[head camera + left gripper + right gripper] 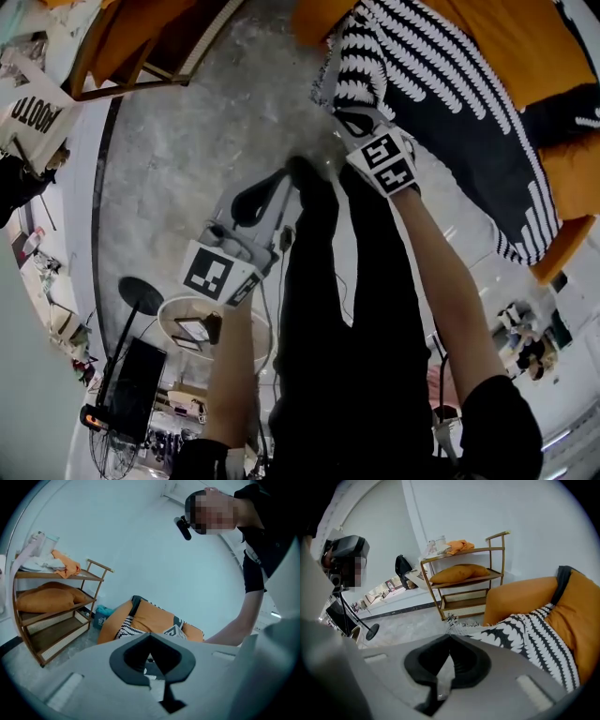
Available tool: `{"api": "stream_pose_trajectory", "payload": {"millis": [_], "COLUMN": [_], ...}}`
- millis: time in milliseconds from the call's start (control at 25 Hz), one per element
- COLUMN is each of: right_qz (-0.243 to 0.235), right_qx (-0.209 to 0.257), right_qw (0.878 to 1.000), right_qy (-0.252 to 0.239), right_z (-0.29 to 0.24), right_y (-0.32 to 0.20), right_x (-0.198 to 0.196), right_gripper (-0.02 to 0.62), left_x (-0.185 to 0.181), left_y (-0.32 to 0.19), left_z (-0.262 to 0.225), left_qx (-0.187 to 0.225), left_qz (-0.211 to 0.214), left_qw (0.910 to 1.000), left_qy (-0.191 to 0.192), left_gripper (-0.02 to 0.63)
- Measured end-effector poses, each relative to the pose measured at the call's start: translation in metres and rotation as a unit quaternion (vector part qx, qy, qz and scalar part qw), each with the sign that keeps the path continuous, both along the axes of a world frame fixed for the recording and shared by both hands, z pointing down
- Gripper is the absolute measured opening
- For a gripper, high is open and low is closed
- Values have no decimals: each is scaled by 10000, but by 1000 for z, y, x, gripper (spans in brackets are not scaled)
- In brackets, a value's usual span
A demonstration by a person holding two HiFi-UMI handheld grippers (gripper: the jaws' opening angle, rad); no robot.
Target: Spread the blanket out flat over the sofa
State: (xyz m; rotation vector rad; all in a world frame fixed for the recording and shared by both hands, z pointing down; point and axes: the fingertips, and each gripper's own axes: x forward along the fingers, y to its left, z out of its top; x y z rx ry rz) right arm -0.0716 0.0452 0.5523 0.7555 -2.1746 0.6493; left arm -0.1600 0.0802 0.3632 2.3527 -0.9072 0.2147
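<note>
Head view: the right gripper [361, 114] is clenched on an edge of the black-and-white blanket [450, 122], which trails beyond it across the orange sofa [506, 37]; the left gripper [298, 171] hangs just beside it. Left gripper view: its jaws pinch patterned blanket fabric, with the sofa straight ahead. Right gripper view: its jaws are closed on pale fabric, and the blanket drapes over the sofa ahead to its right

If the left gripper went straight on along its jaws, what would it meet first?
Probably the orange sofa, near the patterned blanket draped on it; nothing shows in between, though depth is unclear.
</note>
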Motion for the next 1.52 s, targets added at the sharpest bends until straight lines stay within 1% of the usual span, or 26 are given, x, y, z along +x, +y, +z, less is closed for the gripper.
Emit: {"api": "stream_pose_trajectory", "payload": {"millis": [200, 360, 440, 520, 680, 840, 1040, 1240, 1400, 1520], "right_qz": [-283, -576, -732, -835, -1083, -1310, -1296, -1121, -1109, -1090], "right_qx": [-123, -289, -386, -515, -941, -1093, -1116, -948, -797, -668], "right_qw": [9994, 9974, 9955, 9933, 9854, 9793, 9793, 9848, 9882, 9905], "right_qy": [-154, -333, -460, -610, -919, -1093, -1081, -929, -692, -498], "right_z": [25, 47, 60, 75, 109, 136, 176, 215, 262, 295], "right_y": [6, 4, 1, -3, 1, -3, -5, -12, -16, -20], "right_x": [-35, -57, -67, -76, -92, -97, -104, -108, -124, -128], "right_gripper": [5, 5, 5, 5, 5, 5, 5, 5, 5, 5], "left_x": [-13, -21, -23, -27, -39, -46, -55, -64, -78, -87], "left_y": [13, 10, 1, -9, -23, -36, -35, -24, -24, -27], "left_z": [21, 34, 43, 57, 90, 121, 156, 187, 227, 254], "left_qx": [-157, -202, -178, -172, -246, -196, -131, 7, 152, 304], "left_qz": [-79, -193, -320, -453, -762, -925, -864, -773, -603, -453], "left_qw": [9998, 9993, 9991, 9985, 9960, 9943, 9947, 9957, 9972, 9977], "left_qy": [-112, -233, -234, -249, -404, -499, -542, -505, -416, -408], "left_gripper": [9, 9, 9, 9, 9, 9, 9, 9, 9, 9]}}
